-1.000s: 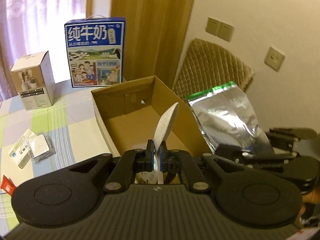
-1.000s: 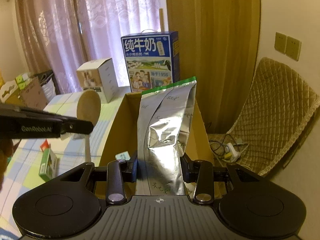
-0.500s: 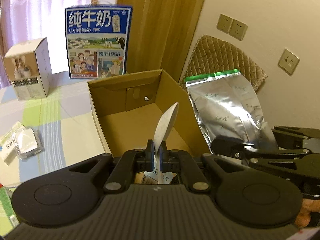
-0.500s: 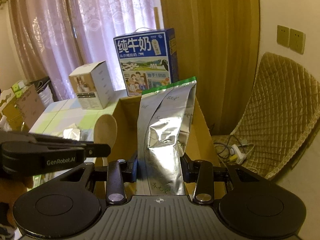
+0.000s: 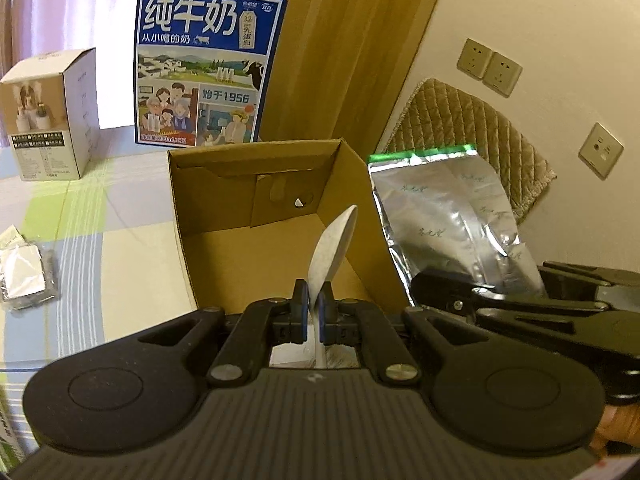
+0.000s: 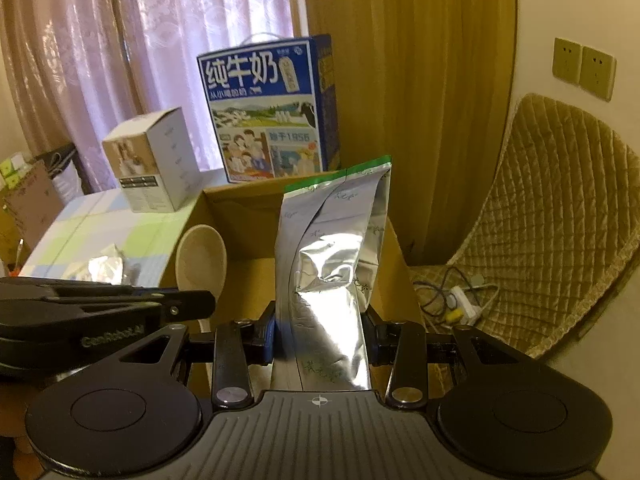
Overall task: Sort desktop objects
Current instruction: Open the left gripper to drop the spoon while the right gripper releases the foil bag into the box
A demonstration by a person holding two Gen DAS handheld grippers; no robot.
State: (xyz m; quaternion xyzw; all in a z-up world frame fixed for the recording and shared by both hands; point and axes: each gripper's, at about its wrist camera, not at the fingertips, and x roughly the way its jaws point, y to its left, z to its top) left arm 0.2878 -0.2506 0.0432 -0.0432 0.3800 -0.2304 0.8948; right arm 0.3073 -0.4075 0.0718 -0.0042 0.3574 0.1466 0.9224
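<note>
- Above the open brown cardboard box (image 5: 280, 216) on the checked tabletop (image 5: 120, 240), the left gripper (image 5: 314, 314) has its jaws clenched on the handle of a pale wooden spoon (image 5: 334, 240), bowl pointing up over the box floor
- Beside it, the right gripper (image 6: 322, 334) grasps a silver foil pouch with a green top strip (image 6: 336, 248), held upright near the box's right wall
- To do the drop well, I judge each item should sink low inside the walls before release, spoon laid flat, pouch leaned clear of it
- Compared with a second ago, both grippers have come closer to the box and lower; both grips are unchanged
</note>
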